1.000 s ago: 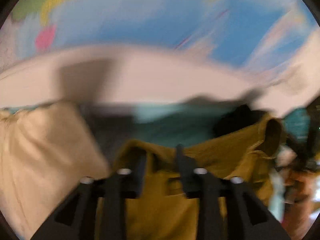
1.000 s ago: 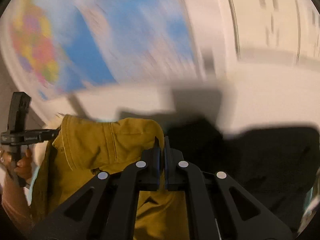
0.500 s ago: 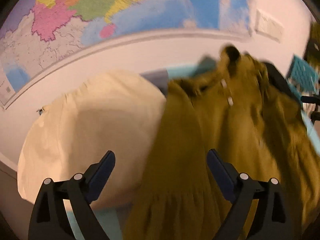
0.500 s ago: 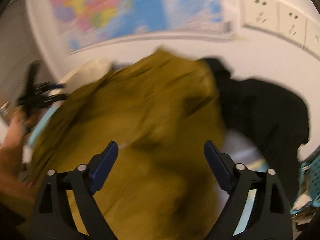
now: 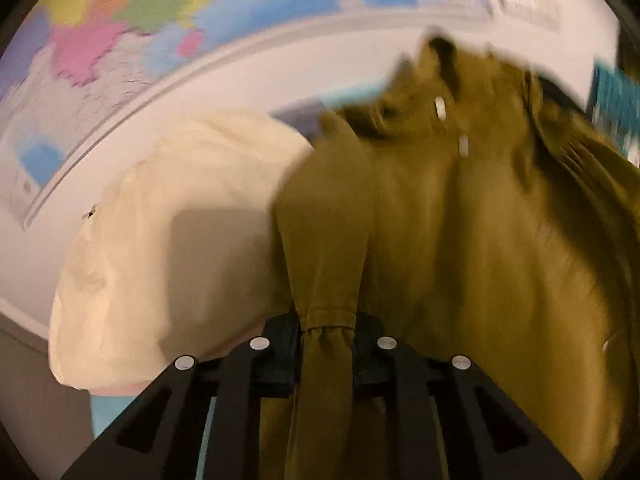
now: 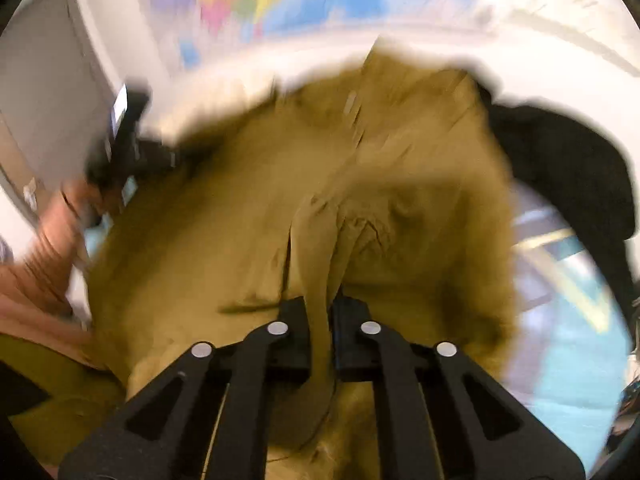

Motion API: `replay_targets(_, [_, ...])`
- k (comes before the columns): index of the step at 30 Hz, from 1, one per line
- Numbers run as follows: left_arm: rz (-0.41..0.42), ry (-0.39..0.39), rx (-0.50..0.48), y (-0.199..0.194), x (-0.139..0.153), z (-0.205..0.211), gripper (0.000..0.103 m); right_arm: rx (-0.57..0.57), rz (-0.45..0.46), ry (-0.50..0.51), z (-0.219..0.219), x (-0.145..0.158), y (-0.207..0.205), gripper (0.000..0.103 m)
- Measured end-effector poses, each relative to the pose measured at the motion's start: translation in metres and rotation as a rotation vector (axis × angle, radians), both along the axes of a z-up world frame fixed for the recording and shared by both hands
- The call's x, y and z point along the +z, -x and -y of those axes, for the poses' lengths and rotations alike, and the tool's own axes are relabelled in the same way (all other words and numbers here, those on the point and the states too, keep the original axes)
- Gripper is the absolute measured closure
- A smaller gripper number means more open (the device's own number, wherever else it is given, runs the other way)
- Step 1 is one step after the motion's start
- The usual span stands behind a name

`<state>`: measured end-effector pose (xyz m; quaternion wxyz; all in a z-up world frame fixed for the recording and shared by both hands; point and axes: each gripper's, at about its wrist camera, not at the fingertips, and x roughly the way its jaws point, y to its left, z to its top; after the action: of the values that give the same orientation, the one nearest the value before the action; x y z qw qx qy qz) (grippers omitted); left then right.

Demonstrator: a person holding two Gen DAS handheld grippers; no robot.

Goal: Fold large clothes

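Both grippers, wide apart half a second ago, have now closed their jaws on the mustard shirt (image 5: pixel 460 240): left gripper (image 5: pixel 326 354) pinches a cuff, right gripper (image 6: pixel 322 336) a fabric ridge. I judge a sleeve fold begins; next I should bring the cuff across the shirt body ahead of the jaws.

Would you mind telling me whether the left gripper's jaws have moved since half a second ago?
Yes: the left gripper has closed inward onto the mustard garment, beside the cream garment.

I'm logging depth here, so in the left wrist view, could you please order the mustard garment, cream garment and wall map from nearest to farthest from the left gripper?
1. Mustard garment, clamped in the left gripper.
2. Cream garment, left.
3. Wall map, above, behind.
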<state>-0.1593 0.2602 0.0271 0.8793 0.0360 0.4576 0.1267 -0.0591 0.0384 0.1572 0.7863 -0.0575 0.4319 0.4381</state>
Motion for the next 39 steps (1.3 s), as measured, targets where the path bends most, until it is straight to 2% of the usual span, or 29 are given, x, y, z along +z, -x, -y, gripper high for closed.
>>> replay_targets(2, [0.057,0.005,0.052,0.005,0.019,-0.014,0.088,-0.111,0.047,-0.069,0.042,0.033,-0.020,0.097])
replay_targets(4, [0.084,0.027,0.073,0.007,0.029,-0.026,0.088,-0.250,0.076,-0.056,0.091,0.049,-0.045,0.097])
replay_targets(5, [0.079,0.041,0.076,0.005,0.028,-0.030,0.086,-0.293,0.062,-0.036,0.106,0.045,-0.054,0.097])
replay_targets(7, [0.074,0.031,0.083,0.002,0.023,-0.031,0.079,-0.389,0.004,0.047,0.131,0.015,-0.081,0.094])
replay_targets(8, [0.073,0.035,0.088,0.002,0.020,-0.030,0.066,-0.419,-0.035,0.060,0.137,0.000,-0.088,0.090])
replay_targets(9, [0.075,0.047,0.081,0.001,0.018,-0.029,0.060,-0.450,-0.087,0.104,0.143,-0.023,-0.097,0.081])
replay_targets(10, [0.082,0.045,0.072,0.003,0.020,-0.027,0.048,-0.482,-0.116,0.176,0.145,-0.046,-0.101,0.075])
replay_targets(11, [0.089,0.034,0.070,0.002,0.019,-0.024,0.035,-0.515,-0.130,0.249,0.146,-0.064,-0.104,0.054])
replay_targets(12, [0.097,0.006,0.069,0.002,0.022,-0.020,0.031,-0.530,-0.132,0.305,0.149,-0.070,-0.103,0.031])
replay_targets(14, [0.097,-0.046,0.058,-0.003,0.024,-0.012,0.019,-0.568,-0.060,0.379,0.146,-0.068,-0.104,0.029])
replay_targets(15, [0.093,-0.080,0.057,-0.005,0.025,-0.011,0.017,-0.580,-0.006,0.354,0.144,-0.053,-0.102,0.023])
replay_targets(17, [0.077,-0.140,0.049,-0.010,0.026,-0.010,0.014,-0.584,0.093,0.277,0.135,-0.026,-0.097,0.016])
replay_targets(18, [0.069,-0.150,0.035,-0.015,0.026,-0.010,0.013,-0.532,0.156,0.245,0.117,-0.010,-0.093,0.015])
replay_targets(19, [0.057,-0.157,0.021,-0.021,0.026,-0.009,0.012,-0.485,0.180,0.232,0.106,-0.004,-0.095,0.015])
replay_targets(22, [0.013,-0.184,0.010,-0.041,0.016,-0.010,0.011,-0.275,0.274,0.230,0.039,0.002,-0.098,0.013])
replay_targets(23, [0.002,-0.188,0.008,-0.046,0.012,-0.011,0.021,-0.212,0.307,0.261,0.012,-0.004,-0.104,0.012])
replay_targets(24, [-0.017,-0.190,0.012,-0.051,0.008,-0.012,0.031,-0.165,0.325,0.287,-0.007,-0.009,-0.111,0.013])
replay_targets(25, [-0.038,-0.172,0.017,-0.057,0.004,-0.015,0.052,-0.126,0.336,0.311,-0.025,-0.017,-0.117,0.014])
replay_targets(26, [-0.042,-0.162,0.030,-0.060,0.003,-0.018,0.066,-0.095,0.349,0.336,-0.050,-0.028,-0.129,0.014])
replay_targets(27, [-0.037,-0.167,0.050,-0.062,0.004,-0.020,0.073,-0.080,0.343,0.339,-0.060,-0.037,-0.143,0.017])
replay_targets(28, [-0.027,-0.165,0.052,-0.063,0.006,-0.021,0.090,-0.060,0.305,0.325,-0.075,-0.046,-0.158,0.020])
replay_targets(29, [-0.018,-0.142,0.054,-0.063,0.010,-0.024,0.099,-0.048,0.268,0.310,-0.088,-0.055,-0.174,0.029])
replay_targets(31, [0.010,-0.106,0.072,-0.063,0.021,-0.029,0.099,-0.028,0.181,0.287,-0.104,-0.069,-0.194,0.052])
replay_targets(32, [0.023,-0.103,0.080,-0.063,0.026,-0.030,0.099,-0.030,0.162,0.295,-0.109,-0.074,-0.200,0.081])
replay_targets(33, [0.037,-0.100,0.088,-0.064,0.031,-0.032,0.099,-0.035,0.153,0.307,-0.114,-0.077,-0.204,0.099])
replay_targets(35, [0.070,-0.106,0.109,-0.067,0.044,-0.037,0.100,-0.031,0.152,0.267,-0.112,-0.070,-0.206,0.100])
replay_targets(38, [0.112,-0.080,0.116,-0.074,0.066,-0.044,0.100,-0.093,0.140,0.080,-0.077,-0.034,-0.207,0.100])
replay_targets(39, [0.125,-0.093,0.117,-0.078,0.071,-0.044,0.100,-0.121,0.140,0.036,-0.066,-0.026,-0.208,0.100])
